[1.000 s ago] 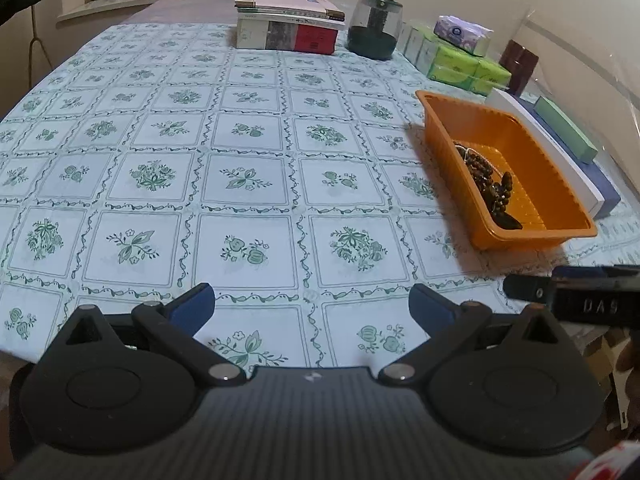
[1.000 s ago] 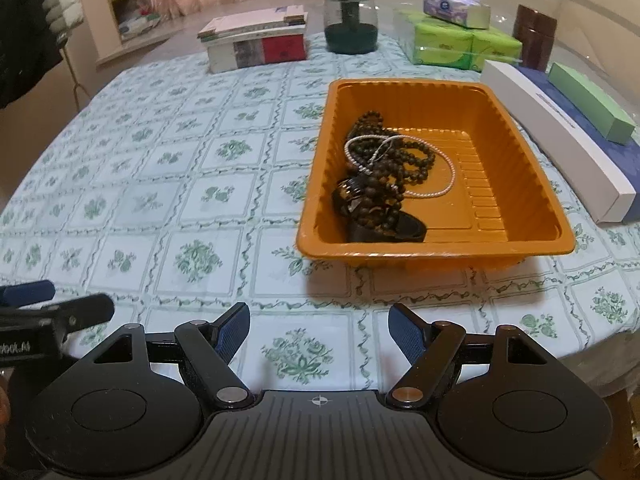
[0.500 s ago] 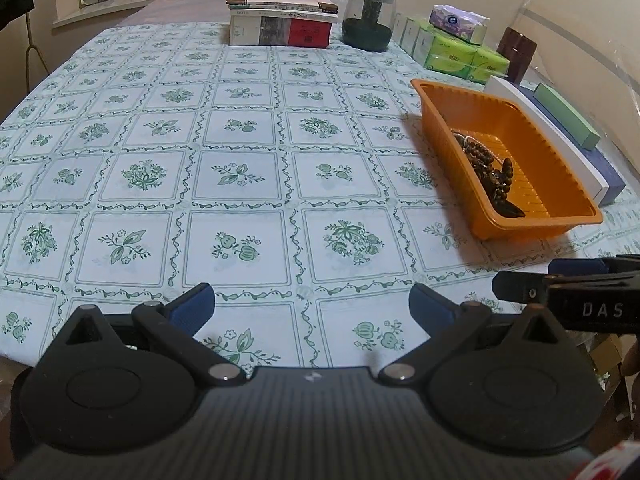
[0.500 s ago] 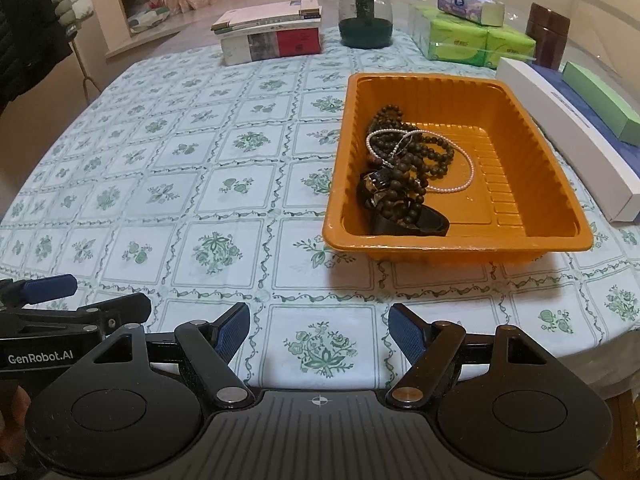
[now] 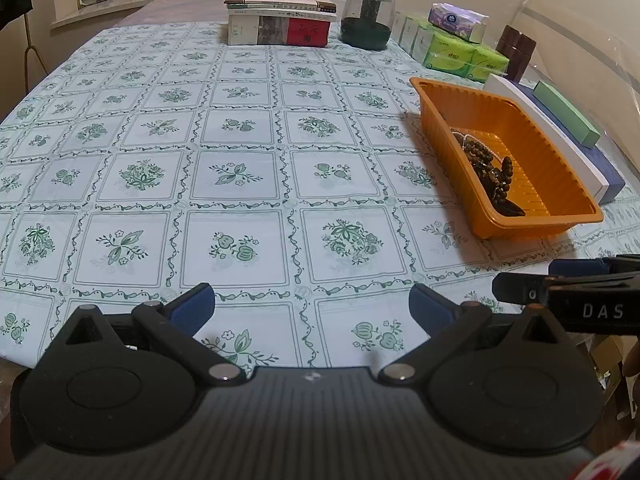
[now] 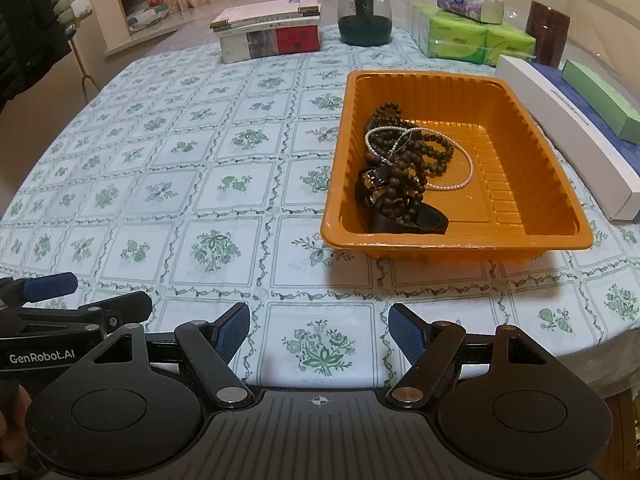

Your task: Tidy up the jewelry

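Two grippers of mine sit low at the near edge of the table (image 5: pixel 248 128), both with fingers spread apart and nothing between them: the left gripper (image 5: pixel 312 308) faces bare patterned cloth, the right gripper (image 6: pixel 319 330) points at the orange tray (image 6: pixel 532 140). In that tray the jewelry lies heaped toward its left side: dark bead strands (image 6: pixel 404 160), a thin pearl strand (image 6: pixel 460 184) looped over them, and a black band (image 6: pixel 408 222) at the near end. I see no jewelry out on the cloth.

As to the step, I judge it open. Everything gathered in the tray would suit a finished collecting job, with my grippers held clear; equally, a tangled heap would suit a sorting job where pieces are to be drawn out and laid apart. I cannot settle which. Any pick from that pile would call for a fine pinch on one strand, since the pearls cross the beads and could drag them along.
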Demonstrator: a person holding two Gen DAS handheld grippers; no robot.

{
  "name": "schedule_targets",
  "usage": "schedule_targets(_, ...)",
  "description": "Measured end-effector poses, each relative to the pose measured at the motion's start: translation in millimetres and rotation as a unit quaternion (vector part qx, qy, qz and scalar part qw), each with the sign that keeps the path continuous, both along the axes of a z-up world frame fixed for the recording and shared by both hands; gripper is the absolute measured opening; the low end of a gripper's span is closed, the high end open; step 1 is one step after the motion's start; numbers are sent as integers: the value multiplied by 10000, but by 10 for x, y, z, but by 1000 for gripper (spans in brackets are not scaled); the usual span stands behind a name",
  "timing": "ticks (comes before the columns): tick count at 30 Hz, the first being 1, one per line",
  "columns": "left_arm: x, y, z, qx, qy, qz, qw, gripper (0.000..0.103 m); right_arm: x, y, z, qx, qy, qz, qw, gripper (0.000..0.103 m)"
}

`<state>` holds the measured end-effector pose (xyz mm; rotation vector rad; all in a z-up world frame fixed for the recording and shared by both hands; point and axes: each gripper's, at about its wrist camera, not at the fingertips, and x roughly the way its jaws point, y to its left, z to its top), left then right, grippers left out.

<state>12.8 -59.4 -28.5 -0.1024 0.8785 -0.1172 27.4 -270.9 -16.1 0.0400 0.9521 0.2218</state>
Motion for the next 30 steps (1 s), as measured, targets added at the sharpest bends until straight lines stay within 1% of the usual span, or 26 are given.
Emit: schedule_targets(30,-3,-28,11,10,-19,-45,10000,103,-8,-4,13,-8,-12,-9,10000,76)
